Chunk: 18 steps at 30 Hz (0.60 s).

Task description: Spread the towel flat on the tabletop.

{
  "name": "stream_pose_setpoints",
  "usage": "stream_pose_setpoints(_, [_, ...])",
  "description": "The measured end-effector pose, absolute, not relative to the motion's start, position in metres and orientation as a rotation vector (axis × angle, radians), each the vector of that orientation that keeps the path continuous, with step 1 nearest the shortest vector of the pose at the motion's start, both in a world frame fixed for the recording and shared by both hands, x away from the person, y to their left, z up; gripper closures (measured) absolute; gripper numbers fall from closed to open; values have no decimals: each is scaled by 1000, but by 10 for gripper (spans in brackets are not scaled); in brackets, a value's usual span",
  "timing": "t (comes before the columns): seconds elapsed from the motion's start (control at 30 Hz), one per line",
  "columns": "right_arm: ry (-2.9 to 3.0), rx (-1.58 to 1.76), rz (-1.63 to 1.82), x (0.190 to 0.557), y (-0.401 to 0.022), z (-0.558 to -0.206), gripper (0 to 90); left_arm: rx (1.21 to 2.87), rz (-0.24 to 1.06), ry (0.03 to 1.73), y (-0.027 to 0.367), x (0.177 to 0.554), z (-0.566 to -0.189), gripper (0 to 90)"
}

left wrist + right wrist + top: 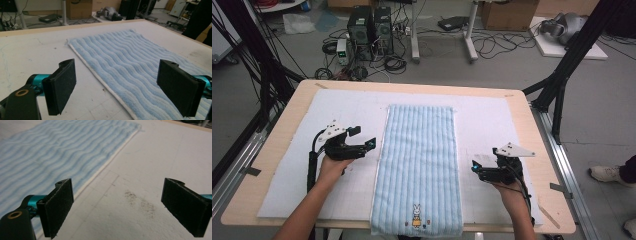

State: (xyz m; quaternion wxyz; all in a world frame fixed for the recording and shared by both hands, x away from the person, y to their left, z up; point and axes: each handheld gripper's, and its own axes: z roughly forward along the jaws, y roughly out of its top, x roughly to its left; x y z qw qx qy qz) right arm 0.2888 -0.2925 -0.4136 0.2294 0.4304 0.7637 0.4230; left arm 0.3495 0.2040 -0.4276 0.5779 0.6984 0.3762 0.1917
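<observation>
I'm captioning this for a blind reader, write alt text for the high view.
A light blue striped towel with a small rabbit motif lies flat down the middle of a white mat on a wooden table. A person holds an open left gripper and an open right gripper on either side, neither touching it.

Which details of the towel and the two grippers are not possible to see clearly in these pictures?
- Towel near edge: in the high view it hangs over the table edge and is cut off by the frame.
- Rabbit picture: too small for detail.
- Left gripper fingers: small and dark from above.
- Right gripper: partly hidden by its grey plate.
</observation>
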Motion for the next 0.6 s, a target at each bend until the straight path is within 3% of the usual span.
stream_pose_setpoints(0.2, [2064,1156,1211,286,-300,-415,101,1617,429,870,207,347,-424,165])
stream_pose_setpoints(0.3, [2025,1178,1242,290,-301,-413,101,1613,421,859,207,346,-423,209])
stream_pose_setpoints(0.6, [2053,1136,1196,291,-295,-414,101,1597,431,872,213,344,-420,182])
